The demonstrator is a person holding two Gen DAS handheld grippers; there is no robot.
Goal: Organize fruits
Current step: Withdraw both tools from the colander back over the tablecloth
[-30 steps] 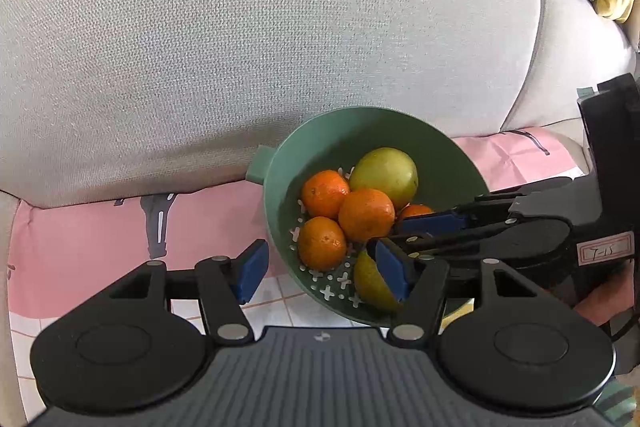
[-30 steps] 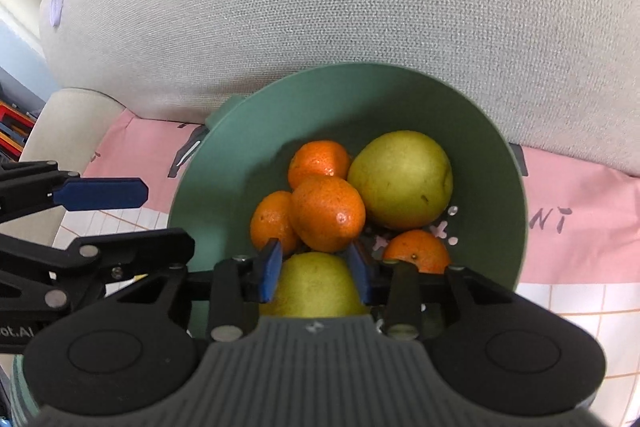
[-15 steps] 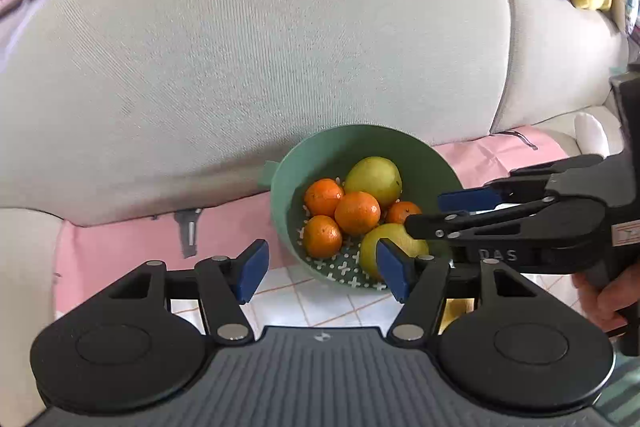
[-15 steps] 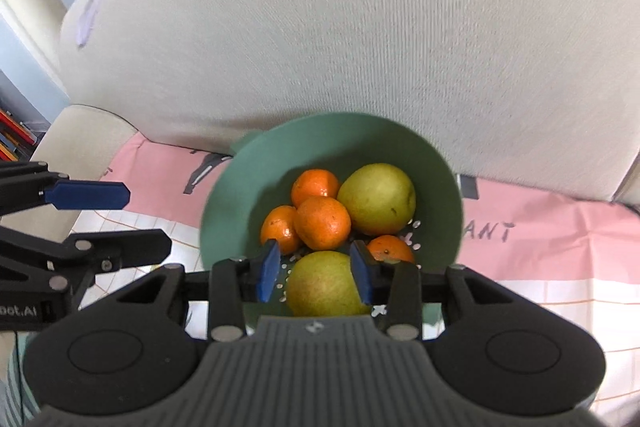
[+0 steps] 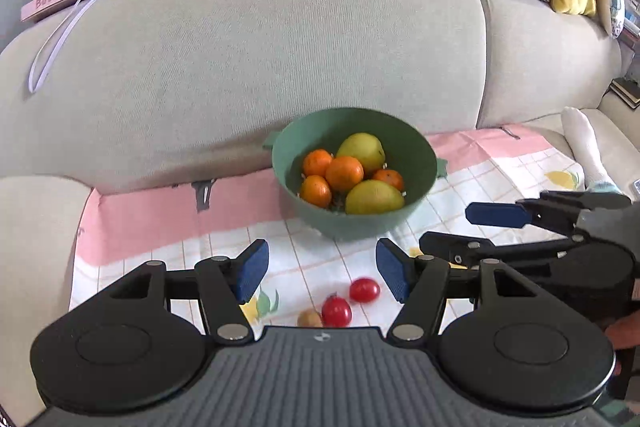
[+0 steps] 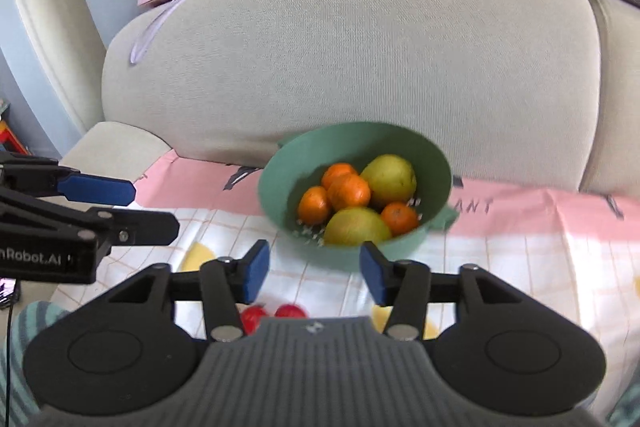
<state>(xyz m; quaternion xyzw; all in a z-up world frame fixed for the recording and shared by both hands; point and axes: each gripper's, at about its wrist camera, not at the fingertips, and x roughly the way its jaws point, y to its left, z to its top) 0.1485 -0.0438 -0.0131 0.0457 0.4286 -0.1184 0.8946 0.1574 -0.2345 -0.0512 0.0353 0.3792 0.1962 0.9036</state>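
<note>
Our right gripper (image 6: 313,269), jaws just opened and empty, hovers above the cherry tomatoes (image 6: 291,311), nearer than the bowl (image 6: 288,163).

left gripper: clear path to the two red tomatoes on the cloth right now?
Probably yes. The left gripper is open and empty, and the red tomatoes lie loose on the cloth just beneath it, nothing lying over them.

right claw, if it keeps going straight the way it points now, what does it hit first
Probably the near wall of the green bowl, which sits just beyond the open, empty right claw. Pointing downward, it might meet the checked cloth in front first; depth is unclear.
</note>
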